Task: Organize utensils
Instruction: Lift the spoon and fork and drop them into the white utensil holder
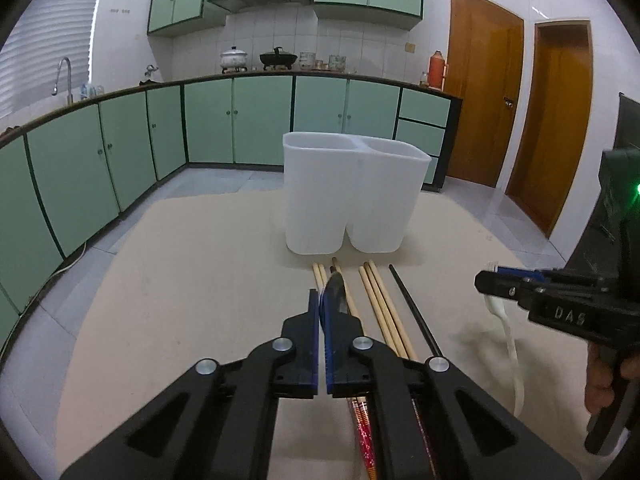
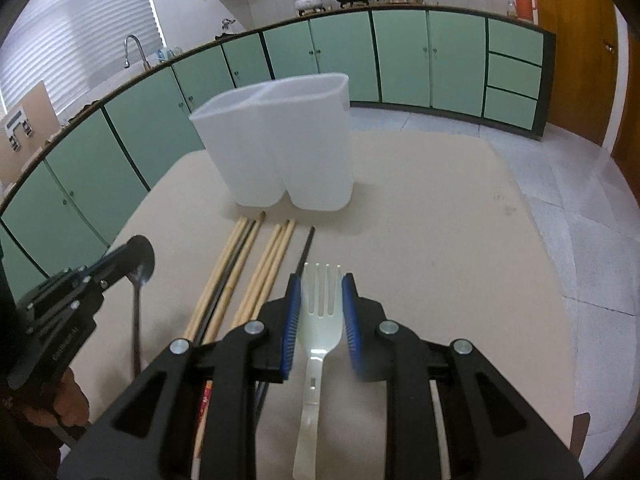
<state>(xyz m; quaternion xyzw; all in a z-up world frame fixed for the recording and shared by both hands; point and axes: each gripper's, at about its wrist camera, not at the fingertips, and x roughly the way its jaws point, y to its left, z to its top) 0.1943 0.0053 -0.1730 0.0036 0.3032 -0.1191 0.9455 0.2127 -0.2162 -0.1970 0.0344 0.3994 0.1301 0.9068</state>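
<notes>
Left gripper (image 1: 321, 300) clamps a dark spoon (image 2: 141, 268), right gripper (image 2: 320, 300) pinches a white plastic fork (image 2: 320, 320), both facing the two-compartment holder (image 2: 280, 140) ahead for sorting.

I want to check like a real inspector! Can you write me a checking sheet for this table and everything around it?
Surface: beige table, bare around the things.
Job's things: empty two-part white holder; chopsticks lying in front of it; spoon; white fork.
Clutter: nothing seen.
Grippers: left gripper shut on spoon; right gripper shut on fork, fingers at its head.
Cables: cord on floor by cabinets.
Surroundings: green cabinets, faucet, pots, wooden doors.
</notes>
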